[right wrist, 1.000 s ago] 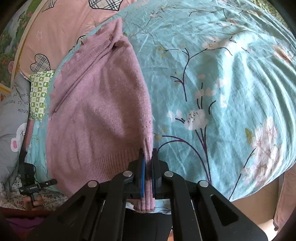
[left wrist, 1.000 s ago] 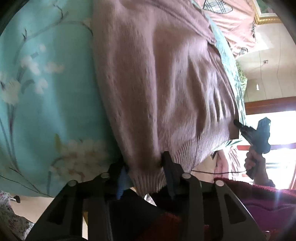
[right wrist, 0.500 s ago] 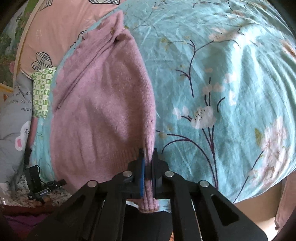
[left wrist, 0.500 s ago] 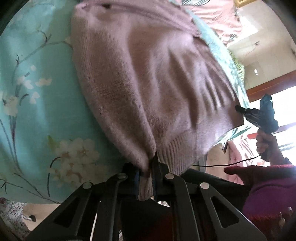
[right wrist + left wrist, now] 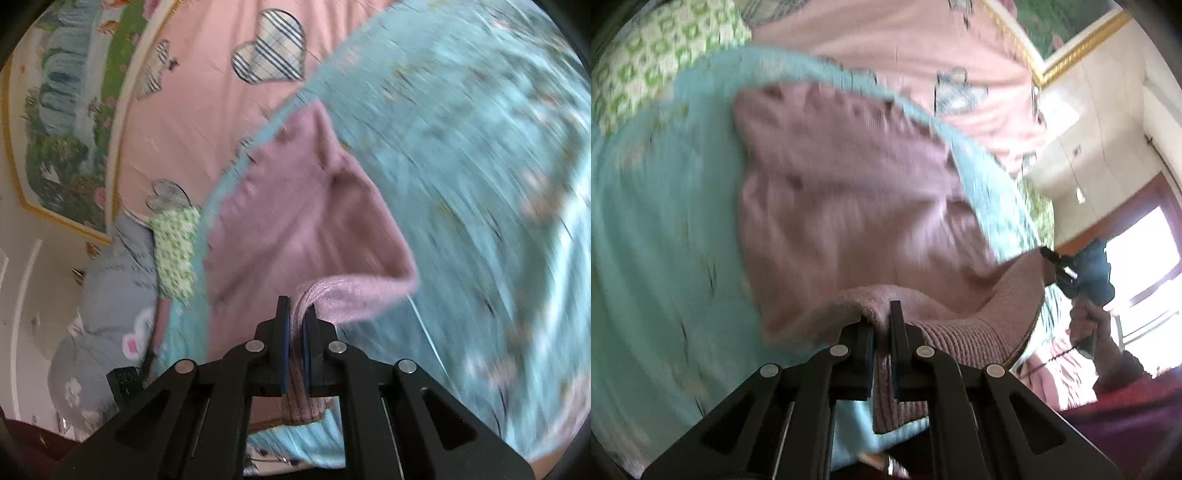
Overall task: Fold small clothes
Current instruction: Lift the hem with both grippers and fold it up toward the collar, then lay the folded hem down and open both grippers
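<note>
your left gripper [image 5: 882, 325] and right gripper [image 5: 295, 317] each pinched the ribbed hem (both views blurred) of the pink sweater [image 5: 849, 206], spread toward 12 o'clock on the teal bedspread [image 5: 480, 155].

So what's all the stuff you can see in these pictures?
sweater: one, dusty pink knit, lying on the bed, ribbed hem lifted at both corners
floral sheet: one, teal with blossoms, under the sweater
pink sheet: one, with plaid hearts, beyond the teal one
checked cloth: one, green and white, at the bed's far edge
grey bedding: one, cartoon print, beside the checked cloth
painting: one, gold frame, on the wall
left gripper: black, clamped on the hem
right gripper: black, blue pads, clamped on the hem
</note>
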A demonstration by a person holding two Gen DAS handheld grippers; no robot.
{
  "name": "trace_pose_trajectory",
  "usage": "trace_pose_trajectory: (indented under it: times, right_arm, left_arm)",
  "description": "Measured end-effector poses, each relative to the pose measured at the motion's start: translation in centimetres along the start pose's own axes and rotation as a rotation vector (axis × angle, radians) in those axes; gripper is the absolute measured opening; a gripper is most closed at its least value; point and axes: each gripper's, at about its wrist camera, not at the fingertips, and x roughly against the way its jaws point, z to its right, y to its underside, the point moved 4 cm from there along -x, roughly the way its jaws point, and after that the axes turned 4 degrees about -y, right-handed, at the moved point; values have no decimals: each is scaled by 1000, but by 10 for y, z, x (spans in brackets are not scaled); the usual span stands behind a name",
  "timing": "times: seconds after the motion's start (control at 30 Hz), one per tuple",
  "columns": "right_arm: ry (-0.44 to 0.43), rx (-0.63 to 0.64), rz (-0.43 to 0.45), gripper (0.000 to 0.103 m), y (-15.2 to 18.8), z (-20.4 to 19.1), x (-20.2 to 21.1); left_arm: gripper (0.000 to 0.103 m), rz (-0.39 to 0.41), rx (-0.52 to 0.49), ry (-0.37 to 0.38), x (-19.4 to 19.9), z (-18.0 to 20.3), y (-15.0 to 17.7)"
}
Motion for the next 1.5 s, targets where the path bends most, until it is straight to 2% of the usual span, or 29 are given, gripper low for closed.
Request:
trace_pose_trajectory:
  times: [0.2, 0.4, 0.53, 0.73, 0.83, 0.93, 1.1, 1.13, 1.17, 1.23, 1.27, 1.33, 1.4, 1.47, 1.5]
  right_arm:
    - [-32, 23, 64, 6, -75, -25, -45]
    - [9, 41, 63, 6, -153, -30, -109]
    - [66, 41, 29, 6, -190, -21, -158]
    - [112, 33, -24, 6, -222, 0, -211]
    - [162, 24, -57, 6, -228, 17, -233]
    - [177, 5, -80, 7, -231, 26, -245]
    - [167, 10, -86, 9, -234, 29, -244]
    - [165, 12, -81, 10, -234, 28, -240]
    - [165, 14, -73, 14, -235, 27, -234]
    - [168, 35, -40, 19, -236, 21, -218]
    - [169, 52, -22, 22, -235, 17, -209]
    - [150, 110, -10, 23, -228, 2, -190]
    - [104, 189, -35, 23, -213, -17, -181]
    - [37, 306, -158, 23, -183, -40, -190]
    - [29, 372, -250, 23, -163, -50, -203]
  left_arm:
    - [4, 100, 47, -36, -19, -22, -83]
    - [4, 135, 90, -95, -62, -46, -155]
    - [4, 124, 139, -142, -91, -71, -183]
    - [4, 103, 199, -188, -127, -107, -208]
    - [5, 76, 228, -214, -146, -122, -213]
    - [6, 53, 241, -231, -158, -130, -215]
    - [13, 35, 197, -250, -152, -122, -214]
    - [20, 37, 188, -259, -147, -118, -214]
    - [36, 42, 177, -284, -141, -115, -213]
    - [47, 69, 143, -340, -122, -105, -209]
    - [47, 82, 132, -335, -113, -98, -205]
    - [47, 78, 86, -266, -102, -75, -195]
    - [47, 27, -11, -194, -110, -39, -179]
    - [47, -45, -89, -162, -130, -14, -166]
    - [47, -90, -132, -142, -145, 0, -159]
